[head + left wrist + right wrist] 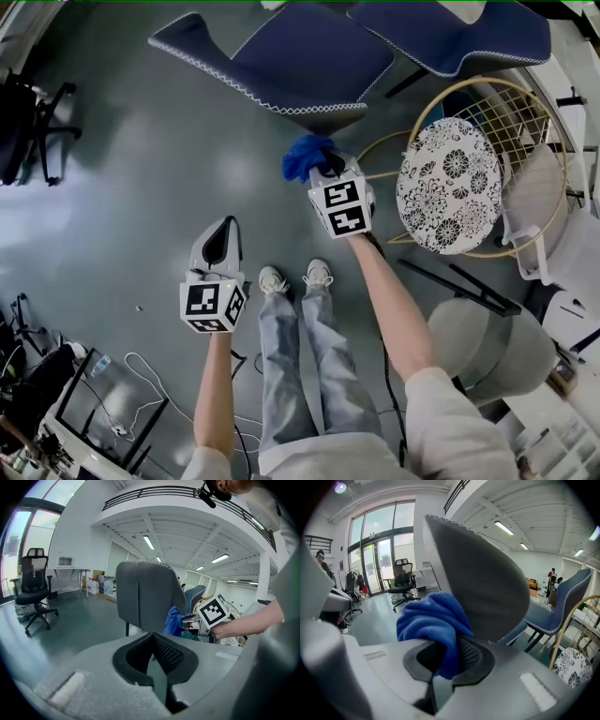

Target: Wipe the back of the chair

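**Chair back: cloth at the edge, right claw holding**

Grey polished floor (141,187), open hall, tall windows in the right gripper view.

Blue fabric chair with white-stitched edging (300,61) stands ahead of the person. Its back faces both gripper cameras and reads as plain grey from behind (145,597) (483,583). A second blue chair of the same make (450,33) sits to its right, partly overlapping it in the head view.

Gold wire round chair (525,122) stands at the right, and a black-and-white floral cushion (448,183) lies on its seat.

Black office chair on castors (35,588) stands well apart by the windows.

Right claw (323,161) (443,660) is clamped on a bunched bright blue microfibre cloth (302,157) (429,618). The cloth bulges out above the pads. It sits at the lower side edge of the blue chair's back and appears to touch it. The left gripper view shows the same cloth (173,620) against the right edge of that back.

Left claw (220,242) (157,656) hangs lower and to the left, apart from the chair. Its pads are together with nothing between them.

White sneakers (291,279) stand on the floor between the two arms.
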